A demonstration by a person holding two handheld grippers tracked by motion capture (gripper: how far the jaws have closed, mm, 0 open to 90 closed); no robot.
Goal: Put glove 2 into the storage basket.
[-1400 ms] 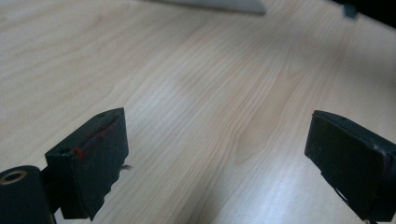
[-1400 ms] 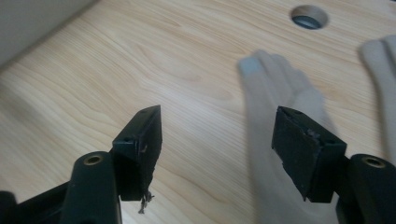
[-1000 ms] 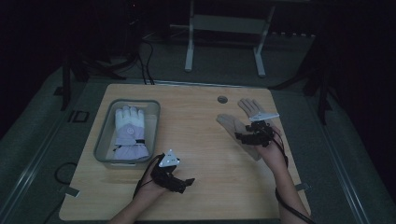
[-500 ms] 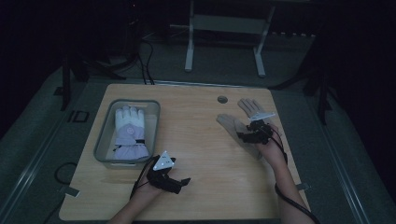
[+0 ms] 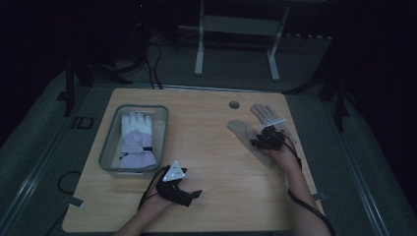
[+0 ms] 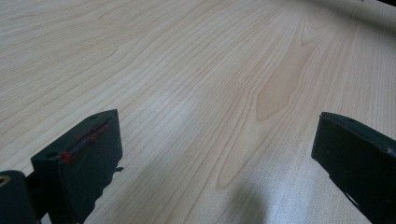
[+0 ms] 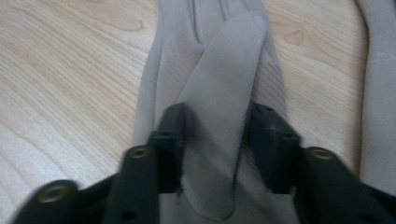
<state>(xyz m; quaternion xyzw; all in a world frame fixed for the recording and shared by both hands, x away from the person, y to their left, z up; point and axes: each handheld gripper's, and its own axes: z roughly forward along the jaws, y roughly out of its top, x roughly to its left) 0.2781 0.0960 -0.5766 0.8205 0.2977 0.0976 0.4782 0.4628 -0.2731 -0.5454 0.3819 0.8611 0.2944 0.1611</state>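
Two beige gloves lie flat at the table's right: one (image 5: 246,133) nearer the middle, the other (image 5: 262,111) behind it. My right gripper (image 5: 257,142) is low on the nearer glove (image 7: 219,60). Its jaws have just been closing, and the right gripper (image 7: 215,116) now pinches that glove's folded thumb flap, which touches both pads. The second glove's edge (image 7: 380,93) runs along the right of the right gripper view. My left gripper (image 5: 194,193) rests near the front edge; its jaws (image 6: 217,135) stand wide open over bare wood.
A grey tray (image 5: 109,147) at the left holds a white and lavender winter glove (image 5: 136,137). A small round hole (image 5: 234,104) sits in the table near the far edge. A metal stand (image 5: 236,29) is on the floor beyond.
My right gripper has sunk onto the beige glove and its jaws have narrowed around the thumb flap. The left gripper has stayed where it was.
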